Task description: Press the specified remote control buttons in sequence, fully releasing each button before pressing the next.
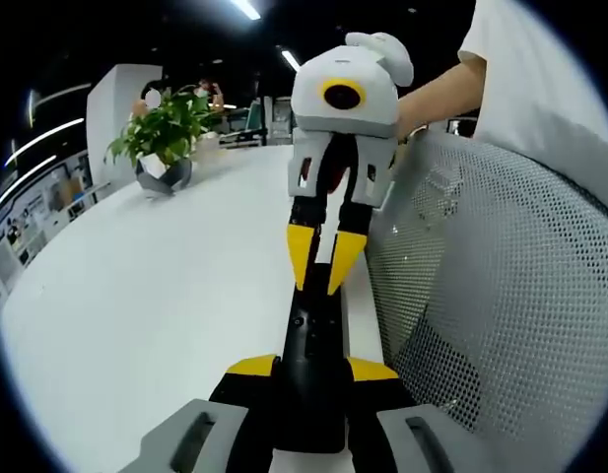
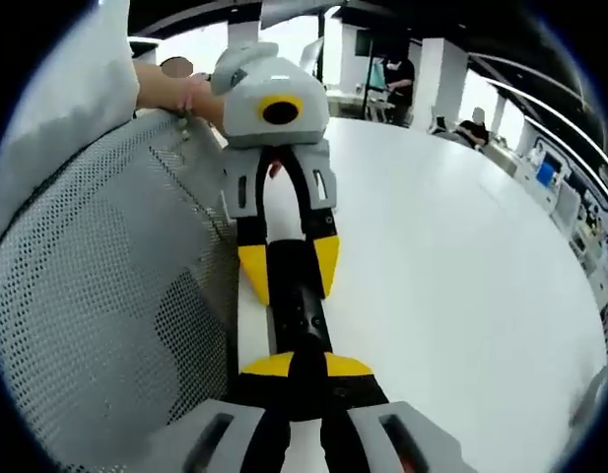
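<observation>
A slim black remote control (image 1: 313, 335) lies lengthwise at the white table's edge. In the left gripper view, my left gripper (image 1: 311, 367) is shut on its near end, one yellow-tipped jaw on each long side. My right gripper (image 1: 318, 286) comes down from the far end with its yellow fingers drawn together, and their tips meet the remote's far end. In the right gripper view the same remote (image 2: 302, 315) runs from my right gripper (image 2: 308, 365) at the bottom to my left gripper (image 2: 290, 268) clamped on it. The buttons are too small to read.
A grey mesh chair back (image 1: 501, 296) stands right against the table edge beside the remote, also seen as the chair back (image 2: 87, 296). A potted plant (image 1: 164, 138) sits far back on the white table (image 1: 166, 296). A person's forearm (image 1: 441, 94) reaches in from the chair side.
</observation>
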